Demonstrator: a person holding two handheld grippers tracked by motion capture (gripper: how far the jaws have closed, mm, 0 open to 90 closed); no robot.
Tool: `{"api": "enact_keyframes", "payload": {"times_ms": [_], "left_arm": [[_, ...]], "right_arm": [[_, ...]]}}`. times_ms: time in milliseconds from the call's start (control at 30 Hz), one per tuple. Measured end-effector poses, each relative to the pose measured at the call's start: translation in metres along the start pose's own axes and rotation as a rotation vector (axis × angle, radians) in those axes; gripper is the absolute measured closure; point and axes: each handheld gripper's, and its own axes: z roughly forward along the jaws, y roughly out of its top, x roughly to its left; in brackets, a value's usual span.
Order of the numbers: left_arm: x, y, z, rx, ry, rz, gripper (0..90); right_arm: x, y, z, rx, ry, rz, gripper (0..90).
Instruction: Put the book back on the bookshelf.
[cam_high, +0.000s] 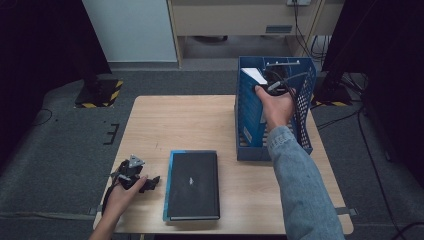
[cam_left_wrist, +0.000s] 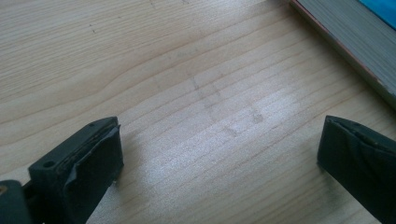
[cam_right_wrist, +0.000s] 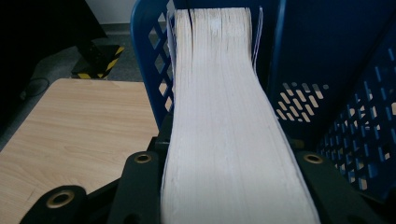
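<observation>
A thick book (cam_right_wrist: 219, 70) with pale page edges stands upright inside a blue lattice file rack (cam_high: 306, 117) at the table's right side; its blue cover and white top (cam_high: 254, 76) show against the rack's left wall. My right gripper (cam_high: 276, 84) is shut on this book, one black jaw pressed on each cover (cam_right_wrist: 226, 148). A second book with a black cover (cam_high: 193, 184) lies flat near the table's front edge. My left gripper (cam_high: 151, 182) rests low on the wood just left of it, jaws wide open and holding nothing (cam_left_wrist: 223, 140). That book's page edge (cam_left_wrist: 345, 37) runs along the upper right.
The light wooden table (cam_high: 185, 122) has bare surface at its back left and between the flat book and the rack. The blue rack (cam_right_wrist: 364, 121) has a second slot to the right of the held book. Dark stands and cables sit on the grey floor around the table.
</observation>
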Motion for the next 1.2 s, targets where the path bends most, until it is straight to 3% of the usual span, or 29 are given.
{"api": "enact_keyframes", "payload": {"times_ms": [1200], "left_arm": [[0.0,0.0,0.0,0.001,0.0,0.0,0.0]], "right_arm": [[-0.002,-0.014,-0.003,0.016,0.012,-0.012,59.5]]}}
